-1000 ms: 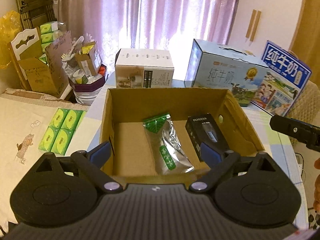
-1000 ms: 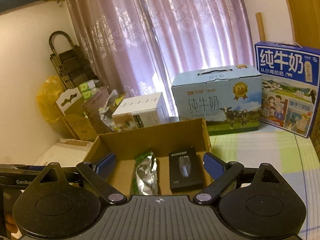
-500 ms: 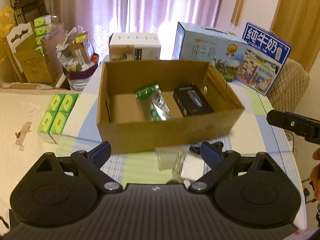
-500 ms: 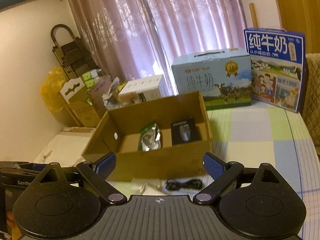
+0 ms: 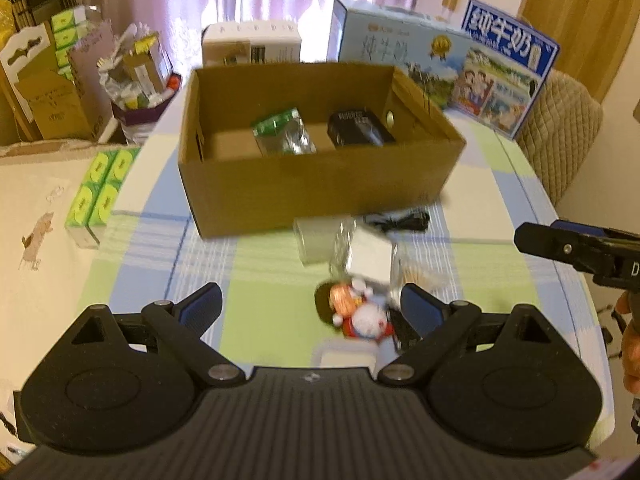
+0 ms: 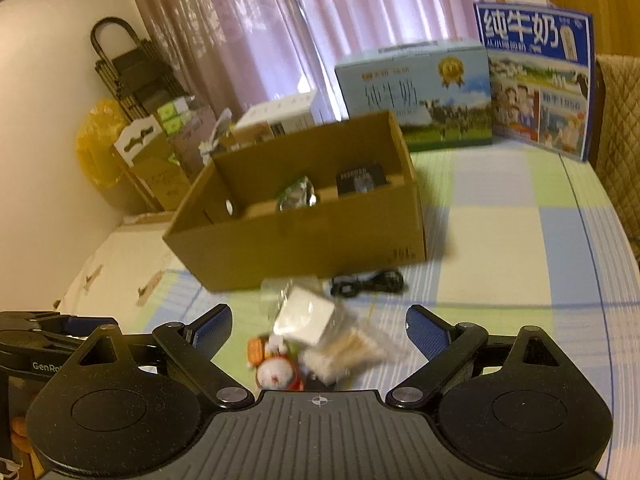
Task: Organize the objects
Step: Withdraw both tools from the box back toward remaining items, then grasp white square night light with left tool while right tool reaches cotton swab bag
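An open cardboard box stands on the checked tablecloth. It holds a silver-and-green pouch and a black boxed item. In front of it lie a clear bag with a white block, a small red-and-white figure toy and a black cable. My left gripper is open and empty above the near table. My right gripper is open and empty over the loose items; it also shows in the left wrist view.
Two milk cartons and a white box stand behind the cardboard box. Green tissue packs lie at the table's left edge. Bags and boxes crowd the far left. A quilted chair stands at the right.
Both grippers have pulled back from over the box toward me. The loose items in front of the box have come into view. Both stay open and empty.
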A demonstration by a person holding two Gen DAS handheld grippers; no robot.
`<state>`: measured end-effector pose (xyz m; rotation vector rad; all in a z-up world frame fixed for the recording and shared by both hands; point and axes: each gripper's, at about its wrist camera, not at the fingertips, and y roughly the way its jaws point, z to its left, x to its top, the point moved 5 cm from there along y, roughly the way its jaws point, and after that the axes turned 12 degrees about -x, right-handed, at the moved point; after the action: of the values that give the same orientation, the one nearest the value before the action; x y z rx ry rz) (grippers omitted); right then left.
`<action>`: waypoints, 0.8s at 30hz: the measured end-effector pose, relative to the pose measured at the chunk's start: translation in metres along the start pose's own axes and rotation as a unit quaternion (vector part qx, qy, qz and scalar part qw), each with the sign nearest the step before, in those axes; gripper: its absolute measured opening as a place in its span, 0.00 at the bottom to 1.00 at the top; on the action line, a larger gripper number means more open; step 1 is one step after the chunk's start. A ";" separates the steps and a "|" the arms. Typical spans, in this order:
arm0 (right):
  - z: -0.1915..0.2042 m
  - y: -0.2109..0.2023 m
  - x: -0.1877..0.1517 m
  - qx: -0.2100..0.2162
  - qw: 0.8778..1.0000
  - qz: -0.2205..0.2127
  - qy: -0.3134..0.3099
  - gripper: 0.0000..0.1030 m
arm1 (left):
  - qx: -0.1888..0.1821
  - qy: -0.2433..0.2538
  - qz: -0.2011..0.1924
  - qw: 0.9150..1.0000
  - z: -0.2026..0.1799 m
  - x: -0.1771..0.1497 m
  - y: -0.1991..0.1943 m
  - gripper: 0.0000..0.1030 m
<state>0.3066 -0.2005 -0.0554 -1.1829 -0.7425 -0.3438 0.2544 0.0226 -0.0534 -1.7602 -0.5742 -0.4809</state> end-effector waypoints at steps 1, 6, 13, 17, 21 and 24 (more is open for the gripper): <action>-0.001 0.000 -0.005 -0.002 1.000 0.004 -0.001 0.88 | 0.000 -0.001 0.006 1.000 0.000 -0.005 0.002 0.91; -0.002 0.006 -0.027 -0.007 1.000 0.030 -0.003 0.88 | -0.002 -0.003 0.034 0.999 -0.001 -0.027 0.012 0.91; -0.002 0.013 -0.049 -0.010 0.998 0.063 -0.010 0.88 | -0.003 -0.006 0.061 0.998 -0.002 -0.046 0.023 0.91; -0.002 0.016 -0.057 -0.013 0.997 0.074 -0.013 0.88 | -0.004 -0.007 0.073 0.997 -0.004 -0.053 0.029 0.91; -0.003 0.019 -0.063 -0.018 0.996 0.084 -0.012 0.88 | -0.005 -0.008 0.083 0.997 -0.004 -0.058 0.035 0.91; -0.007 0.024 -0.068 -0.029 0.995 0.095 -0.012 0.88 | -0.007 -0.011 0.089 0.996 -0.003 -0.063 0.040 0.91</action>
<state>0.2748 -0.2070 -0.1204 -1.3024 -0.6384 -0.1947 0.2287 0.0026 -0.1205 -1.8125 -0.4238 -0.3424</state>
